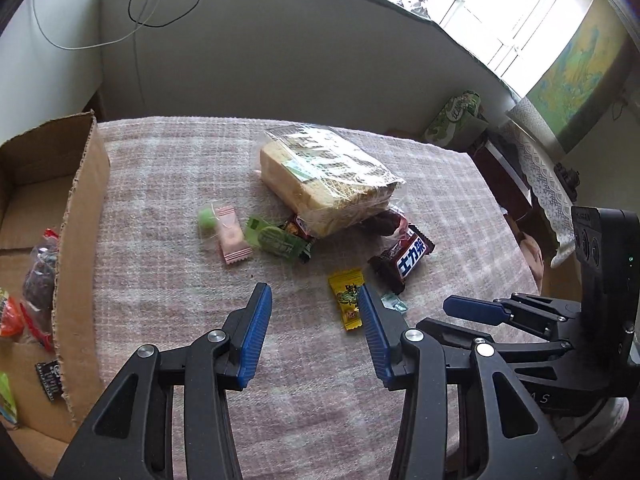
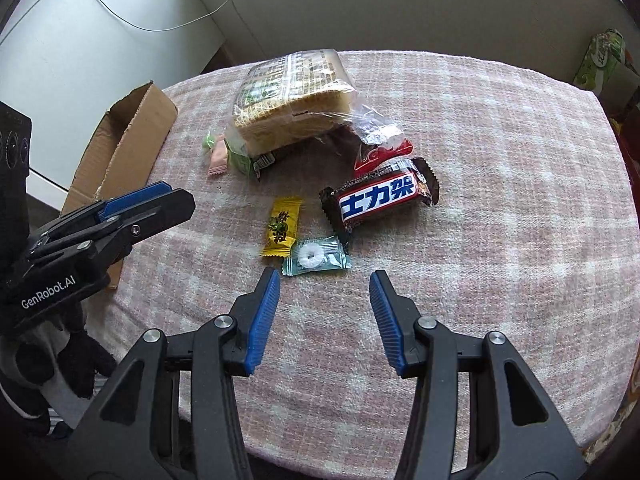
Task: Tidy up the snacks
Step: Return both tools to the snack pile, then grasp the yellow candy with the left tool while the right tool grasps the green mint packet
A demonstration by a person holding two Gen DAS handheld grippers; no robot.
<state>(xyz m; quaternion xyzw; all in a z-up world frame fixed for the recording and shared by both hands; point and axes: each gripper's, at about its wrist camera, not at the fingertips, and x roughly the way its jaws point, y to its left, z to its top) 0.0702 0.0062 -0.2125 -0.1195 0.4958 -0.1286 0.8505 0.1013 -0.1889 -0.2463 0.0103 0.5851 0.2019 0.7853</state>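
Cardboard box (image 1: 80,240) sits at the left edge of the checked cloth (image 1: 180,280), its top open, with several wrapped snacks already lying inside. To its right, loose on the cloth, a green sweet (image 1: 207,218) touches a pink wafer packet (image 1: 231,240), and a green packet (image 1: 276,242) lies just beside that. Behind them a bagged bread loaf (image 1: 324,176) rests partly over a red wrapper (image 2: 382,152) and the end of a small dark packet. Further right a chocolate bar (image 2: 380,200) lies at a slant.

Nearer the camera, a yellow candy (image 2: 282,226) and a mint (image 2: 316,258) in a clear green wrapper touch at their corners, just left of the bar.

Left gripper (image 1: 316,304) hangs above bare cloth with its blue pads apart and nothing between them; the yellow candy lies just beyond its right finger. Right gripper (image 2: 324,286) is likewise parted and empty, tilted down at the cloth, the mint lying just ahead of its left fingertip without touching it. A gloved hand (image 2: 60,368) shows under the left gripper in the right wrist view.
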